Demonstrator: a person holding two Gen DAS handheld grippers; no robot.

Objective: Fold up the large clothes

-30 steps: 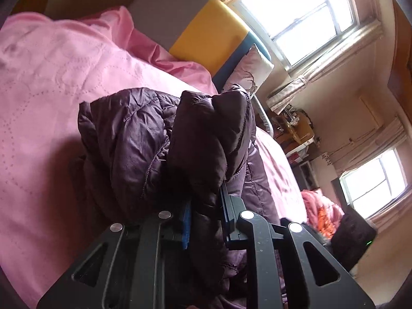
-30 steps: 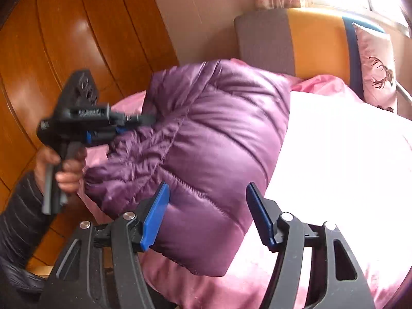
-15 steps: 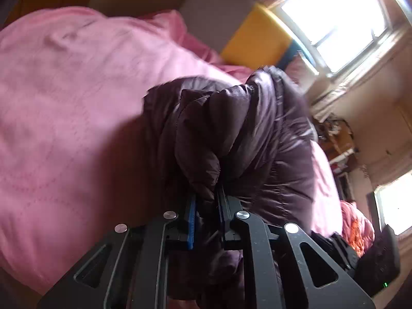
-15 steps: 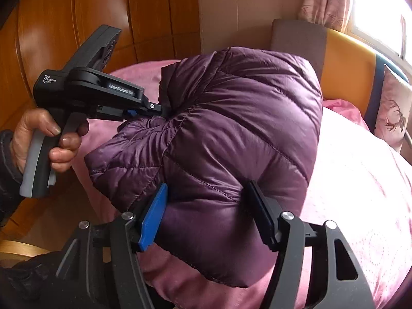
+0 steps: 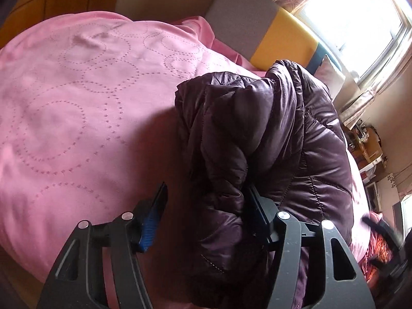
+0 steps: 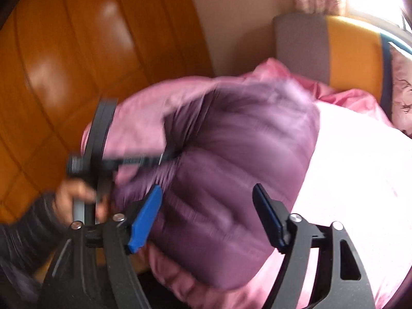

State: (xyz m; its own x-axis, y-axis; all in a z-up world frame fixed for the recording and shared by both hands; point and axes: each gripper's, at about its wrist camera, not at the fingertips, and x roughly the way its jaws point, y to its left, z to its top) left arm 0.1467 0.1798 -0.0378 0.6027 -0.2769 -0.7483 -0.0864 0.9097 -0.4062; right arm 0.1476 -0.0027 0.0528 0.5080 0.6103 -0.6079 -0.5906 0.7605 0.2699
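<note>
Step in hand: releasing a folded bundle; the purple down jacket (image 5: 270, 139) lies doubled over in a thick heap on the pink bedspread (image 5: 77, 108), toward the bed's near edge.
Left gripper (image 5: 206, 206): its jaws have just been opening; fingers now stand apart, the jacket's bunched edge between them, resting against the right-hand finger, the blue pad (image 5: 154, 213) clear of cloth.
Right gripper (image 6: 208, 219): jaws have just been opening wider; fingers apart, straddling the jacket's near end without pressing it, as far as the blur allows.
Next move: likely drawing both grippers back without dragging the slippery, springy fabric open, then pressing the heap flat.
Left wrist view only: the jacket's layered folds, window, cluttered far side.
Right wrist view only: a hand (image 6: 72, 198) and dark sleeve holding the left gripper, wooden panelling behind, headboard (image 6: 329, 49).
</note>
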